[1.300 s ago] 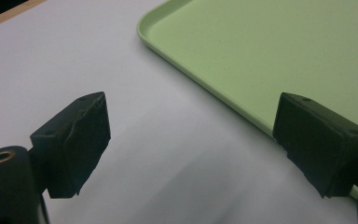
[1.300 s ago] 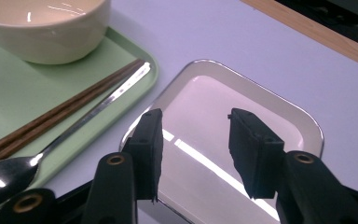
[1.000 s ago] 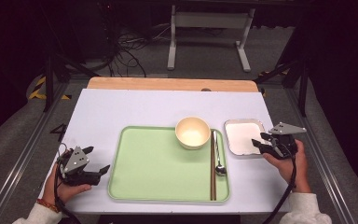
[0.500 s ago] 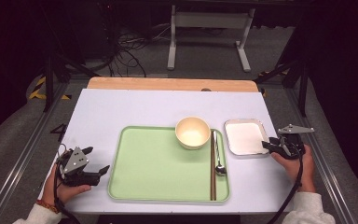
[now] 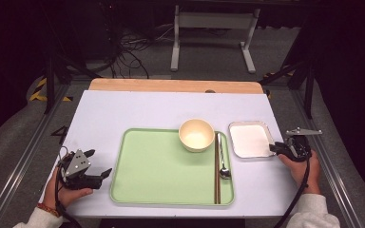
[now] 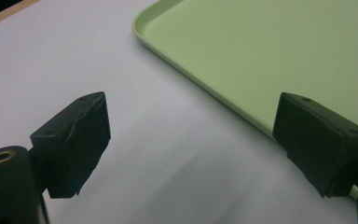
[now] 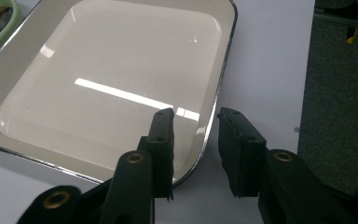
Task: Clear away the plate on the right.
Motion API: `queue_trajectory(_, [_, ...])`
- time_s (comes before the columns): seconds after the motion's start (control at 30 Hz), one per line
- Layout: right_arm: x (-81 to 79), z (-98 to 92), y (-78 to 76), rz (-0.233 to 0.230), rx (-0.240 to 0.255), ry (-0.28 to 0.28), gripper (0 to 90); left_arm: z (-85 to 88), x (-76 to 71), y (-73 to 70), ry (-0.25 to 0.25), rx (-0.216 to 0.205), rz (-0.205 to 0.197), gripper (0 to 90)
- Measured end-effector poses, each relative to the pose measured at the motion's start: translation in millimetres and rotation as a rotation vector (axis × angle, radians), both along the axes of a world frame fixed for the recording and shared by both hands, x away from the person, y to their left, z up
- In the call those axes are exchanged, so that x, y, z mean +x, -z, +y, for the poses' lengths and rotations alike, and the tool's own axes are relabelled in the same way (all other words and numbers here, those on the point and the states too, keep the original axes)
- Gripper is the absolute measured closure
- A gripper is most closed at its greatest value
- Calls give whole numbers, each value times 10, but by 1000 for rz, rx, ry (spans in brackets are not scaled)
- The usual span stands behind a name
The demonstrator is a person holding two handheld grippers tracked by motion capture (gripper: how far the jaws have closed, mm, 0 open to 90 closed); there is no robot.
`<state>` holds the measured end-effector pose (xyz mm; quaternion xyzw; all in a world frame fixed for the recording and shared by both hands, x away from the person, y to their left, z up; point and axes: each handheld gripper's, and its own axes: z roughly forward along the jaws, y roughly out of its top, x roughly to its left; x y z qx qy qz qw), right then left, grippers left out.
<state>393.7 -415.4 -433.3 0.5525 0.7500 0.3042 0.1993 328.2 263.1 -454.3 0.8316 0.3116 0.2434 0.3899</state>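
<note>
Straddling the near rim of the white square dish (image 7: 116, 88), the right gripper (image 7: 195, 149) has been narrowing its jaws, seemingly not yet pinching. The dish sits at three o'clock of the green tray (image 5: 161, 166). Next: pinch, then lift level. The high view adds the left gripper (image 5: 95, 164), open and idle at eight o'clock.

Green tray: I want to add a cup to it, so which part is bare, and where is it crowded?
The green tray is bare across its left and middle, from its left rim to the chopsticks. Its right strip is crowded: bowl at the top right corner, chopsticks and spoon alongside. Beyond that, the right claw straddles the white dish's rim, its jaws closing.
</note>
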Motion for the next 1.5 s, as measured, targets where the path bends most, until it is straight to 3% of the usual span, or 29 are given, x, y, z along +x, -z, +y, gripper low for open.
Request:
queue_trajectory(0.37, [62, -41, 74, 28, 79, 10, 724, 4, 4, 3, -4, -5, 3, 122])
queue_trajectory(0.67, [141, -98, 90, 48, 156, 64, 830, -20, 25, 18, 1, 11, 14, 123])
queue_trajectory(0.93, [165, -78, 78, 52, 159, 71, 873, -23, 26, 18, -4, 18, 12, 124])
queue_trajectory(1.13, [149, -107, 73, 54, 193, 54, 888, -18, 17, 17, -6, 17, 12, 127])
queue_trajectory(1.27, [108, -144, 14, 25, 207, 51, 896, -12, 11, 11, -14, 16, 8, 130])
queue_trajectory(1.5, [39, -164, -75, -19, 181, 58, 896, -18, 14, 9, -10, 17, 5, 130])
